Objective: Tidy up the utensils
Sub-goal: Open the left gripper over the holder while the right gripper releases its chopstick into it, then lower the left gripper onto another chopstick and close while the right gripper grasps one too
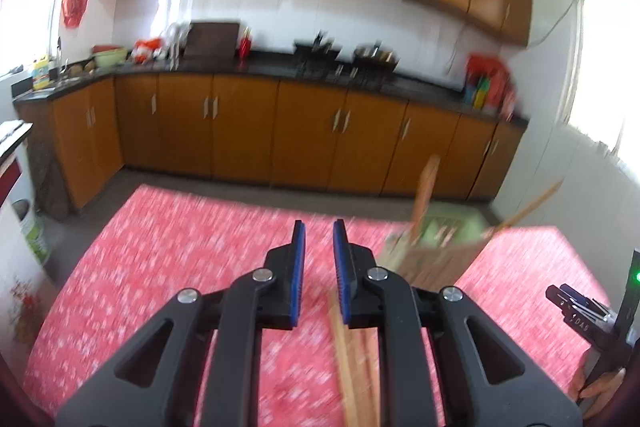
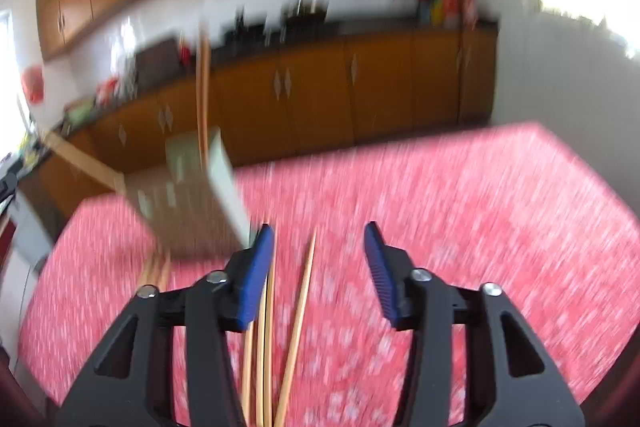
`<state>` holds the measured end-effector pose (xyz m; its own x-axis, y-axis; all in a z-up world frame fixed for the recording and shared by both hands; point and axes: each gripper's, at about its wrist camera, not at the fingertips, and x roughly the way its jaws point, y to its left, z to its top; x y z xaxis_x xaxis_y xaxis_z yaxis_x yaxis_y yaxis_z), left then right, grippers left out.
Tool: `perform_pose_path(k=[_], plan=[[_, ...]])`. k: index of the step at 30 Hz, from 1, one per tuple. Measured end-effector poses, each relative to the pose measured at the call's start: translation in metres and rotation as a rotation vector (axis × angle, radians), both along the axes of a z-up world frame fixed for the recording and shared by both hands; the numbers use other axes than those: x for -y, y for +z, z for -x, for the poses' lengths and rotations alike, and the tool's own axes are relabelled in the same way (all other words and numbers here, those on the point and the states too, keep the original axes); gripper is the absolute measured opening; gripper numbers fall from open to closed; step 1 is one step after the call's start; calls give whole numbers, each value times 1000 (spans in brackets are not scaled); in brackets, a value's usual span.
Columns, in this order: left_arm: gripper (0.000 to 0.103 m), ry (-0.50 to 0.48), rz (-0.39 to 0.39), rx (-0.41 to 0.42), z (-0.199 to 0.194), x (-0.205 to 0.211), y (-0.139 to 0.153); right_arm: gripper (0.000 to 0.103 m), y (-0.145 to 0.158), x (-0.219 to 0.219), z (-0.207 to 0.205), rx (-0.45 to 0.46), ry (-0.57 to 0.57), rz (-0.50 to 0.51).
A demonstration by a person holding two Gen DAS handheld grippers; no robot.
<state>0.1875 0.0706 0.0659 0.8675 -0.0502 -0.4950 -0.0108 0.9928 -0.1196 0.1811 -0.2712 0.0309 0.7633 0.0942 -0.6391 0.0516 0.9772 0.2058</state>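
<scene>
1. A kitchen worktop (image 2: 440, 187) in red cloth; chopsticks (image 2: 298, 311) lie loose between the released right gripper (image 2: 320, 251).
2. Left gripper (image 1: 319, 247), released, holds nothing; holder (image 1: 436, 251) beyond-right.
3. Blurred haste risks scattering them.

A red cloth with a pale speckled print (image 2: 440, 211) covered the table and looked matt. On it lay pale bare-wood chopsticks (image 2: 298, 315), and just beyond them stood a holder (image 2: 200, 203) of matt brownish and pale green material. Beyond the cloth, the cabinet doors (image 1: 240, 131) were smooth orange-brown wood finish with slim metal handles under a dark glossy countertop (image 1: 260, 67).
</scene>
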Motion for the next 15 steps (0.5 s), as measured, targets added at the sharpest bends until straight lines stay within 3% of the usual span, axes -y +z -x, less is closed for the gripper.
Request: perform_pose_path(k=[3, 6, 9, 12, 15], plan=[[16, 1, -6, -121, -2, -6, -46, 26, -43, -10, -9, -150, 68, -70], [16, -12, 12, -193, 1, -8, -77, 24, -71, -20, -9, -228, 96, -82], [16, -45, 43, -256, 5, -5, -104, 22, -82, -29, -8, -252, 114, -51], [16, -80, 73, -291, 7, 2, -119, 12, -87, -33, -11, -247, 118, 7], [16, -119, 100, -318, 7, 8, -130, 8, -94, -26, -13, -243, 85, 18]])
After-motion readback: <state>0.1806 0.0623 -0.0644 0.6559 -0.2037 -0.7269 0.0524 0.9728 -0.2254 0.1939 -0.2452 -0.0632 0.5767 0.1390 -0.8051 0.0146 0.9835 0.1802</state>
